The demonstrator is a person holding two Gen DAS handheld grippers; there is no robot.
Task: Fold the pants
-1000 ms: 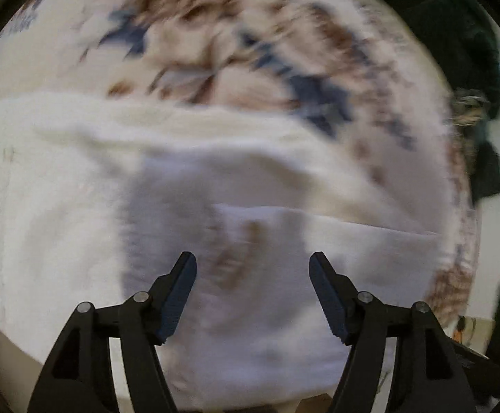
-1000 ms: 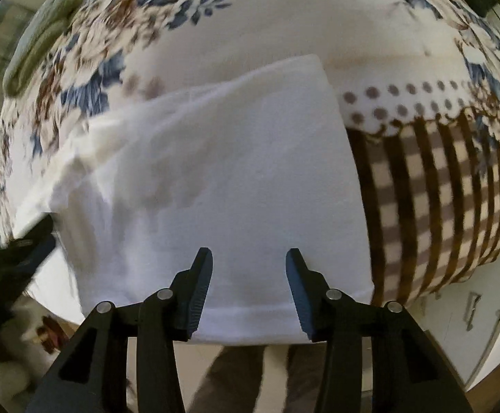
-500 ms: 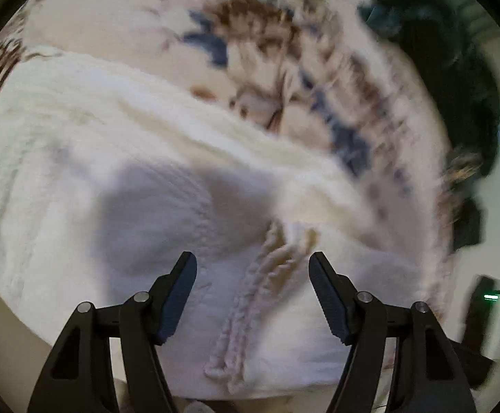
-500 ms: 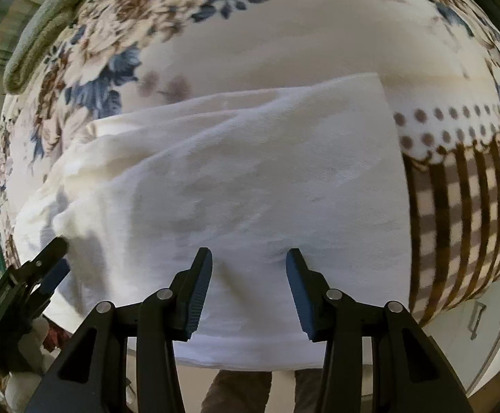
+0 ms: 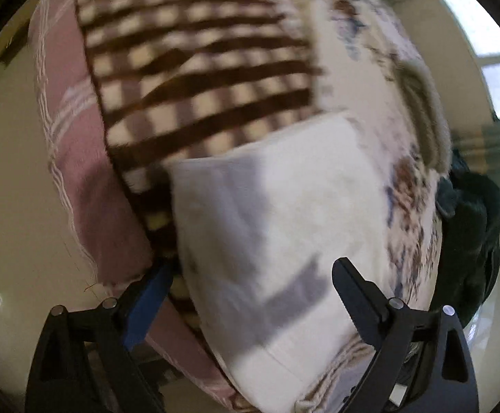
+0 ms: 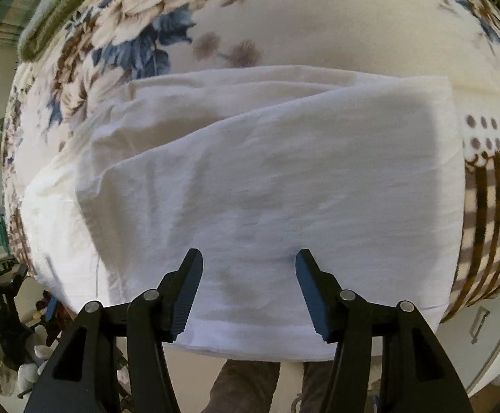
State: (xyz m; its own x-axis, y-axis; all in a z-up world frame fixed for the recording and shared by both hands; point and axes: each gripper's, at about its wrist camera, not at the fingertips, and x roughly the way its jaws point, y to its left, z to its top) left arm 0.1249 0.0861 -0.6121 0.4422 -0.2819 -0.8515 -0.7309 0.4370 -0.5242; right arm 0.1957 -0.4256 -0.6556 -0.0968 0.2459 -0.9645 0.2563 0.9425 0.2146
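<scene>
White pants (image 6: pixel 267 186) lie folded on a floral bedspread (image 6: pixel 284 31), with the top layer laid diagonally over the lower one. My right gripper (image 6: pixel 249 287) is open and empty just above the near hem. In the left wrist view the same white pants (image 5: pixel 277 213) run along the bed edge, with a braided drawstring (image 5: pixel 336 375) at the near end. My left gripper (image 5: pixel 250 285) is open and empty above that end. The left view is blurred.
A brown checked border (image 5: pixel 195 79) of the bedspread and a pink striped sheet (image 5: pixel 74 158) hang at the bed edge. A dark garment (image 5: pixel 470 237) lies at the right. The left gripper (image 6: pixel 6 313) shows at the lower left of the right wrist view.
My left gripper has swung away from close over the drawstring to the side of the bed and now looks along the pants. The right gripper has lifted back slightly; both stay open.
</scene>
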